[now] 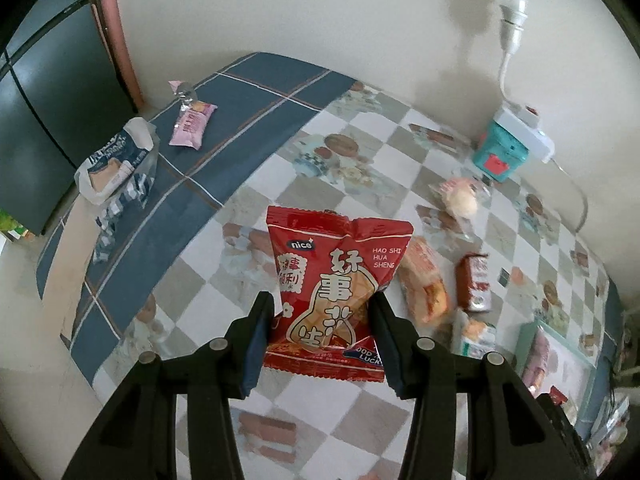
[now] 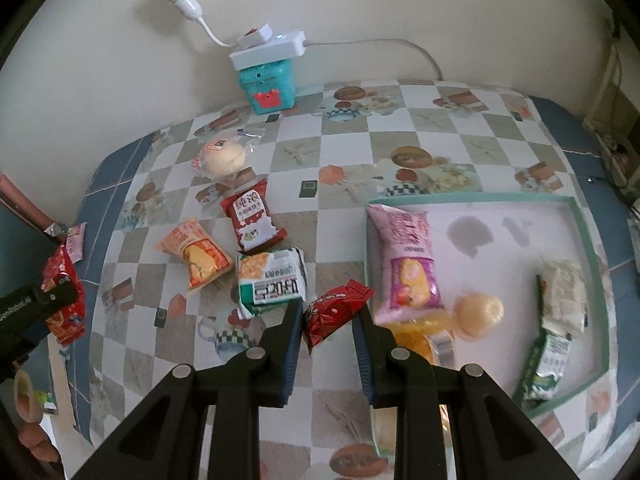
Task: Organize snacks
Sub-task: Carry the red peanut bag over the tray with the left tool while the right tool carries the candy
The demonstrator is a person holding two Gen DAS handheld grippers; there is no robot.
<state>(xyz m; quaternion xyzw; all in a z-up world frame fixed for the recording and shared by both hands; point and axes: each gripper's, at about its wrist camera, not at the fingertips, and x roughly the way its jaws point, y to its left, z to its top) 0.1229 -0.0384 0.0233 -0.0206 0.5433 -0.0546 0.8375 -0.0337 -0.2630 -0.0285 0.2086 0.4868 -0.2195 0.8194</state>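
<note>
My left gripper is shut on a red peanut bag, which hangs upright above the checked tablecloth. The same bag shows at the left edge of the right wrist view. My right gripper is shut on a small red wrapped snack, held tilted above the table just left of a teal-rimmed tray. The tray holds a pink packet, a round yellow bun, a yellow pack partly behind my finger, a white packet and a green packet.
Loose on the cloth lie a green-white packet, an orange packet, a red packet and a wrapped bun. A teal box with a power strip stands by the wall. A white-blue bag and pink packet sit far left.
</note>
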